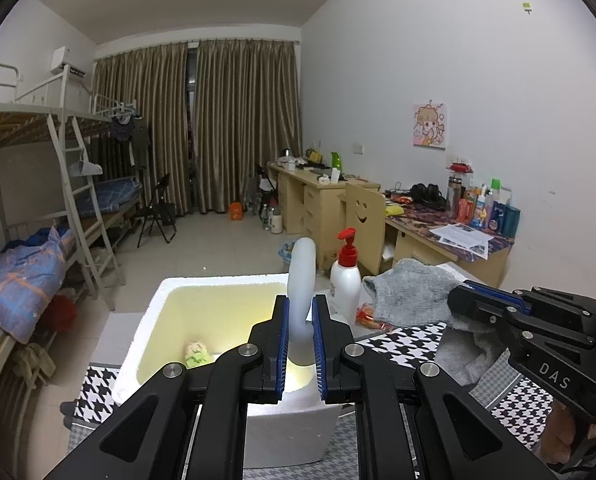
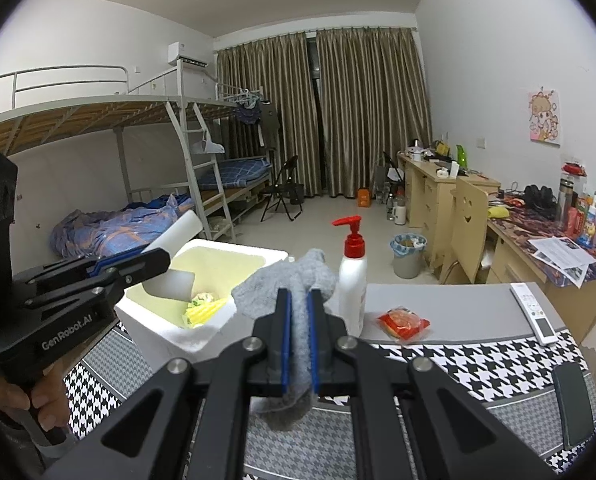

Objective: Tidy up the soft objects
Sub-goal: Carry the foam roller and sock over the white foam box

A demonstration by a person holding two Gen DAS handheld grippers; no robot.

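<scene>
Left gripper (image 1: 300, 344) clamped on the white soft tube (image 1: 302, 276), frame centre, over the foam box (image 2: 201, 276); lower before releasing so it can't spring out. Right gripper (image 2: 298, 344) pinches the grey sock (image 2: 293, 280), lower centre; bring it over the rim, clear of the pump bottle (image 2: 353, 276).

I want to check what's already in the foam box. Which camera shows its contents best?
The right wrist view: it looks into the foam box from the side, showing yellow-green soft items. In the left wrist view, the left gripper and its white piece cover most of the inside.
</scene>
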